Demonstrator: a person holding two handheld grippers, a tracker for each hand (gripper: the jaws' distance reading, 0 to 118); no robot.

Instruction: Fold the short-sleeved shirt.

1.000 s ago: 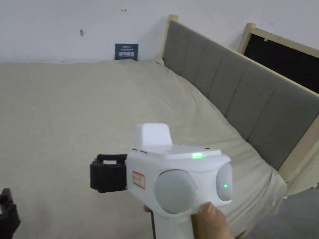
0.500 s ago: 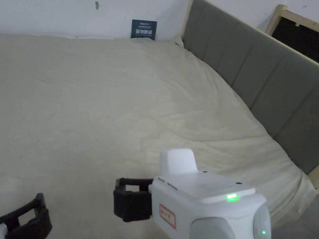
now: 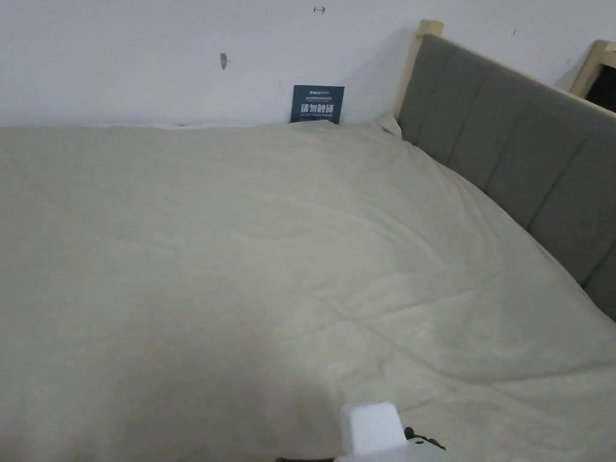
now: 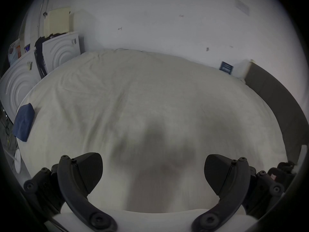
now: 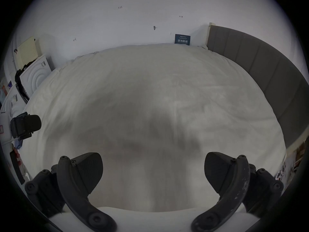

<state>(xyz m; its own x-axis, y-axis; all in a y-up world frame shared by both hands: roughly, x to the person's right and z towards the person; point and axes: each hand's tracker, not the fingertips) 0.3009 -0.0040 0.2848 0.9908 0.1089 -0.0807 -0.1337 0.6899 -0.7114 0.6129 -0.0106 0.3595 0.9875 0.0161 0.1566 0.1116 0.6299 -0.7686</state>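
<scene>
A dark blue folded garment (image 4: 23, 121) lies at the far left edge of the bed in the left gripper view, well away from both grippers. My left gripper (image 4: 153, 170) hovers over the cream sheet (image 4: 150, 101), jaws wide apart with nothing between them. My right gripper (image 5: 153, 168) is open in the same way above the sheet (image 5: 150, 85). The right gripper's white housing (image 3: 370, 430) pokes up at the bottom edge of the head view. The left gripper (image 5: 25, 125) also appears at the left of the right gripper view.
A grey padded headboard (image 3: 529, 156) runs along the bed's right side. The white wall (image 3: 150, 60) carries a small blue sign (image 3: 317, 103) behind the bed. White appliances (image 4: 60, 49) stand past the bed's far left corner.
The head camera has swung up and to the left, so the right gripper has slid down to the bottom edge of the picture. The left gripper's jaws have slipped off the lower left.
</scene>
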